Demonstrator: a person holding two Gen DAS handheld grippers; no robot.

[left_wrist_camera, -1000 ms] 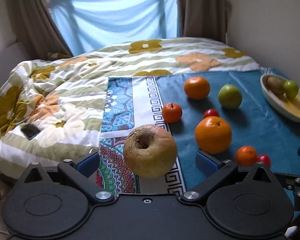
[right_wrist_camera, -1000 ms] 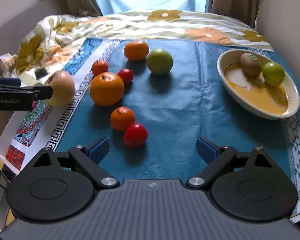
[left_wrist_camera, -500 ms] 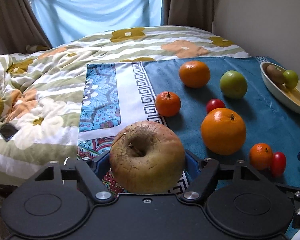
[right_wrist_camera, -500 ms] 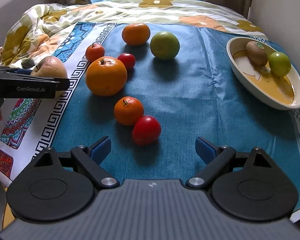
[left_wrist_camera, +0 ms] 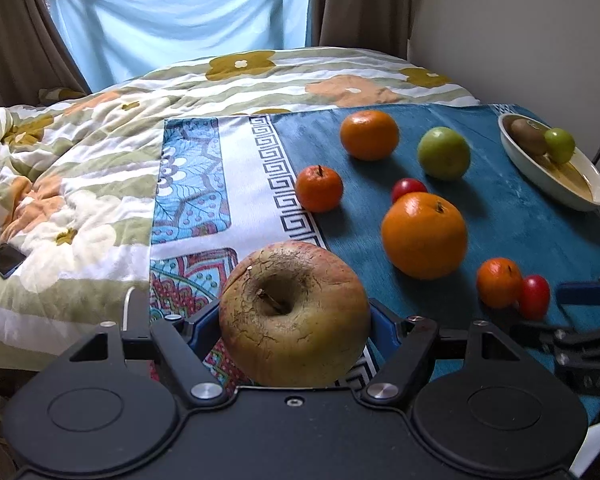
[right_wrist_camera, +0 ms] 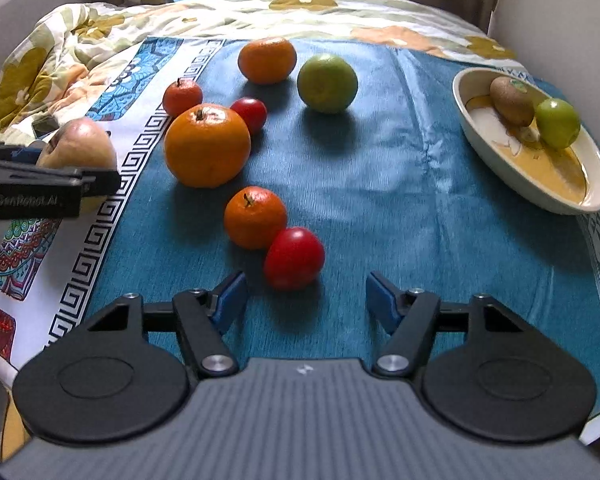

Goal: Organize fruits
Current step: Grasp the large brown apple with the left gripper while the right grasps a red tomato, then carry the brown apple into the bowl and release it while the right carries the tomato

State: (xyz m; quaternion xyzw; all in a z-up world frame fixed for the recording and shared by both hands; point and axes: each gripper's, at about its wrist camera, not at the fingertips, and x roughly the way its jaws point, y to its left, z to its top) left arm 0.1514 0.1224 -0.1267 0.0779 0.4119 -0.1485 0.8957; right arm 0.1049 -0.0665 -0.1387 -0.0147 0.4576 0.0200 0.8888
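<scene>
My left gripper [left_wrist_camera: 294, 326] is shut on a wrinkled brown apple [left_wrist_camera: 294, 318], held above the patterned cloth edge; the apple also shows in the right wrist view [right_wrist_camera: 80, 144]. My right gripper [right_wrist_camera: 302, 300] is open and empty, just behind a red tomato [right_wrist_camera: 294, 258] that touches a small mandarin [right_wrist_camera: 255, 217]. On the blue cloth lie a large orange [right_wrist_camera: 207, 145], another orange [right_wrist_camera: 267, 60], a green apple [right_wrist_camera: 327, 83], a small red tomato [right_wrist_camera: 250, 112] and a small persimmon [right_wrist_camera: 182, 97]. A cream bowl [right_wrist_camera: 588, 196] at the right holds a kiwi [right_wrist_camera: 511, 100] and a green fruit [right_wrist_camera: 558, 122].
A floral quilt [left_wrist_camera: 80, 168] covers the bed to the left and behind. A dark phone [left_wrist_camera: 6, 259] lies on the quilt at far left. A wall [left_wrist_camera: 520, 20] stands behind the bowl. Curtains and a window are at the back.
My left gripper closed on the brown apple and has lifted it slightly. My right gripper has moved forward to the red tomato and stays open.
</scene>
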